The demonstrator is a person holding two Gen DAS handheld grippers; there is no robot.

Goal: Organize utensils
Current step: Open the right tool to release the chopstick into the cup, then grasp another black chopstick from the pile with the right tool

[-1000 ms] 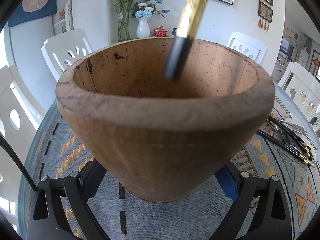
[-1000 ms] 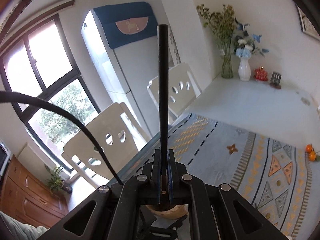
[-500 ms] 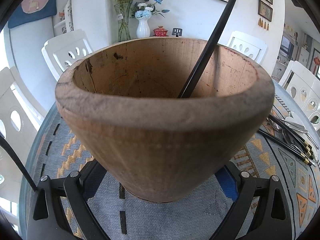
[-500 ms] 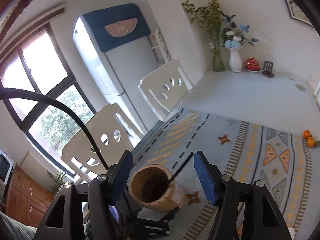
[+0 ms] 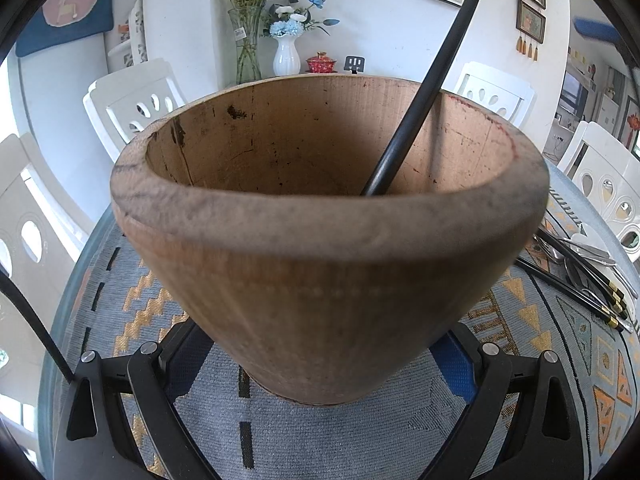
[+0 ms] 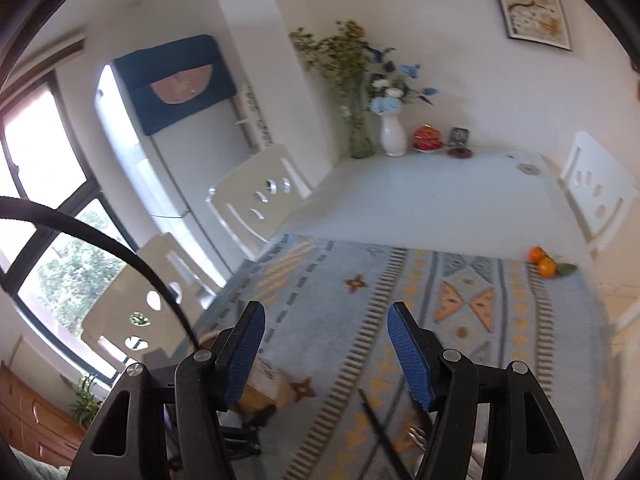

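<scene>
Looking through the left wrist view, I see the tall, flared brown wooden cup filling the middle of the frame, standing on the blue-grey woven table runner with orange triangle patterns. My left gripper is clamped on the cup's narrow base, a blue pad pressed to each side. Inside the cup a single long black utensil handle leans against the far rim and runs up past the upper right of the frame; its working end is hidden below the near rim, so I cannot say what kind of utensil it is. The cup's floor is hidden too.

At the right edge of that view the remaining black-handled, gold-banded cutlery lies on the runner in a loose bundle; I can make out a spoon bowl and fork tines, but no count.

In the right wrist view, blurred all over, my right gripper has just been opening; its blue pads stand well apart with nothing between them. The cup shows only as a smeared brown patch low behind the left finger. Dark thin streaks near the bottom centre may be utensils; I cannot tell. Two small oranges sit at the right of the runner.
</scene>
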